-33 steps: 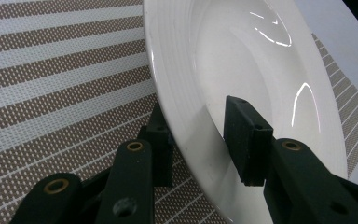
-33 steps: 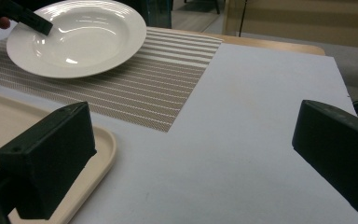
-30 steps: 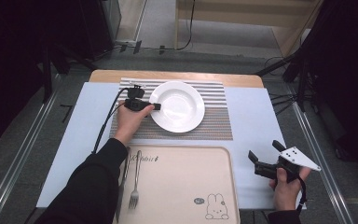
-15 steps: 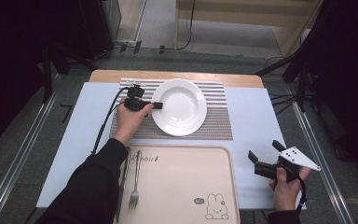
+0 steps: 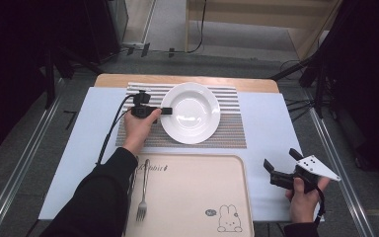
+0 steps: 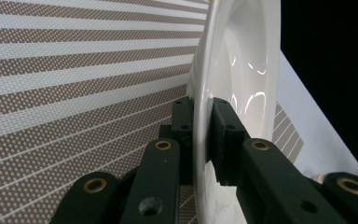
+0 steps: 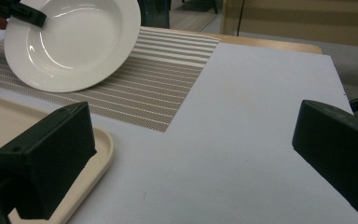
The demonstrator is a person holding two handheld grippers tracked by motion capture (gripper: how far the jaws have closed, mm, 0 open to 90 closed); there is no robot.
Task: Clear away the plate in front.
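Observation:
A white deep plate lies on a brown-and-white striped mat at the back middle of the table. My left gripper reaches in from the plate's left, and its jaws have just been closing with the rim between them. In the left gripper view the pads press on both sides of the plate rim. From the right gripper view the plate looks tilted, with the gripped side raised off the mat. My right gripper rests open near the front right corner, nothing between its jaws.
A beige tray with a rabbit print sits at the front middle. A fork lies along its left side. A pale sheet covers the table, bare between the mat and my right gripper.
The left jaws have closed onto the plate's rim, and the plate has shifted slightly right and tipped up. The right hand and gripper have stayed put.

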